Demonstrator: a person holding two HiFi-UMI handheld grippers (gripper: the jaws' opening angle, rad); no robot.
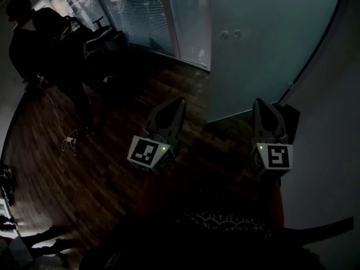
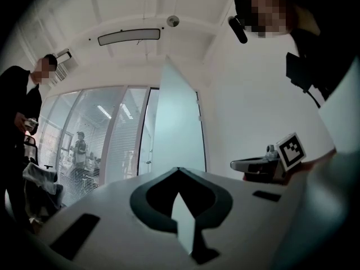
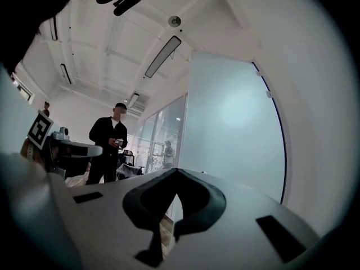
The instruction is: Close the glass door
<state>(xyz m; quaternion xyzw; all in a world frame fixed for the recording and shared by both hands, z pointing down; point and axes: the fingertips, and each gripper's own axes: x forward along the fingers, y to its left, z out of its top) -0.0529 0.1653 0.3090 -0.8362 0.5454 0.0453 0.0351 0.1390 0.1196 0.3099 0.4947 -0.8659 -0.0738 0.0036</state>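
The frosted glass door (image 1: pixel 264 44) stands ahead of me, swung open beside the white wall, with a small round knob (image 1: pixel 230 34) near its upper middle. In the head view my left gripper (image 1: pixel 179 103) and right gripper (image 1: pixel 261 103) both point toward it over the dark wood floor, apart from the door. Both are shut with nothing between the tips. The left gripper view shows its closed tips (image 2: pixel 179 169) below the door's edge (image 2: pixel 177 128). From the right gripper view, the closed tips (image 3: pixel 177 169) sit under the door's wide pane (image 3: pixel 236 128).
A person in dark clothes (image 1: pixel 34 44) stands at the far left near a chair with bags (image 1: pixel 104 41). A glass wall with blinds (image 1: pixel 140 10) runs along the back. A white wall (image 1: pixel 332 122) is close on the right. A thin cable (image 1: pixel 70 142) lies on the floor.
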